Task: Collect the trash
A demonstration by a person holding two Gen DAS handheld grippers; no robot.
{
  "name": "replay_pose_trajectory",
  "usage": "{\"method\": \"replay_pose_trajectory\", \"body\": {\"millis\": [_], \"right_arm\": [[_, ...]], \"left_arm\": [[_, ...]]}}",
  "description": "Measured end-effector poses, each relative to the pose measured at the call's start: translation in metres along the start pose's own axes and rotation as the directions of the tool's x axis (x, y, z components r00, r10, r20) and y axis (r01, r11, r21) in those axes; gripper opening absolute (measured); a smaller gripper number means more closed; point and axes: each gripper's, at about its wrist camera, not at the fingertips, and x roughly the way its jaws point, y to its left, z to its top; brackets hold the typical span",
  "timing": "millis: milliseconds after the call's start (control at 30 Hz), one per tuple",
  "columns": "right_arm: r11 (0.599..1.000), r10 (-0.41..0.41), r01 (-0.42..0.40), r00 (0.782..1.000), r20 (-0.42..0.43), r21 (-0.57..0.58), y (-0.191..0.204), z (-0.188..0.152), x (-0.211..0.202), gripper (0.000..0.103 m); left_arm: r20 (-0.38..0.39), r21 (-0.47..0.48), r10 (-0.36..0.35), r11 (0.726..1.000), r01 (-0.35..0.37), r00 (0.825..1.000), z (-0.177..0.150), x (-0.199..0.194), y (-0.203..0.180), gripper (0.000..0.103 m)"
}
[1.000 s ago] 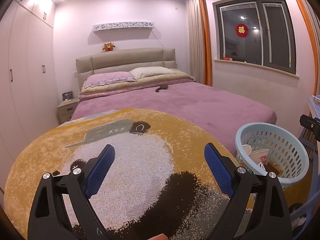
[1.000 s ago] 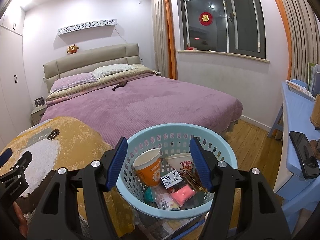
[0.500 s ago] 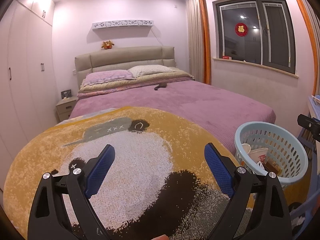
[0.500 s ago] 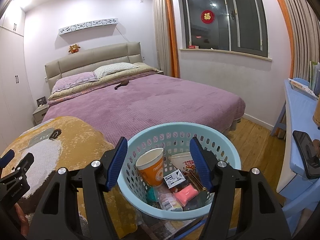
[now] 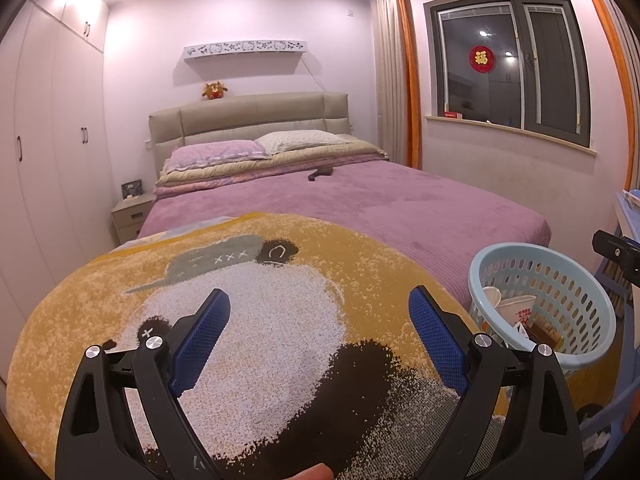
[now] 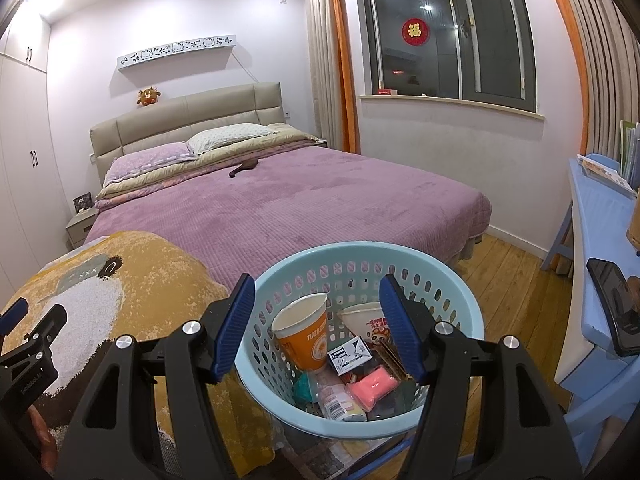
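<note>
The pale blue perforated plastic basket (image 6: 460, 280) sits just off the foot corner of the purple-quilted bed (image 6: 320, 200), over the wooden floor, and it holds the collected trash: an orange paper cup (image 6: 306, 334) upright against its left wall, a white paper bowl with red print (image 6: 366, 320) tilted beside it, a small black-and-white carton (image 6: 349, 356), a pink block (image 6: 373, 386) and a clear bottle (image 6: 340, 402) lying low. My right gripper (image 6: 318, 330) hangs above the basket, fingers spread wide, gripping nothing. My left gripper (image 5: 320, 340) hovers over the yellow panda-print blanket (image 5: 256, 320) at the bed's near edge, equally wide apart and empty. A blue desk (image 6: 596, 240) stands to the right.
</note>
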Motion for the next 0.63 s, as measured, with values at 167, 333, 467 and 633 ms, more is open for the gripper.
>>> {"method": "replay_pose_trajectory", "body": {"millis": [167, 333, 467, 633], "right_arm": [[1.000, -0.002, 0.002, 1.000, -0.005, -0.006, 0.003, -0.004, 0.004, 0.061], [1.000, -0.008, 0.007, 1.000, -0.007, -0.007, 0.003, -0.005, 0.003, 0.061], [1.000, -0.009, 0.009, 1.000, -0.008, -0.012, 0.006, -0.004, 0.002, 0.061], [0.999, -0.025, 0.026, 1.000, 0.015, -0.036, 0.017, 0.007, -0.007, 0.061]], "left_arm": [[-0.004, 0.021, 0.037, 0.999, -0.037, 0.999, -0.001, 0.002, -0.002, 0.088], [0.006, 0.025, 0.049, 0.998, -0.049, 0.999, -0.001, 0.001, -0.001, 0.088], [-0.019, 0.014, 0.041, 0.999, -0.041, 0.999, 0.001, 0.002, 0.002, 0.093], [-0.030, -0.047, 0.036, 0.998, -0.037, 0.999, 0.013, -0.006, 0.015, 0.094]]}}
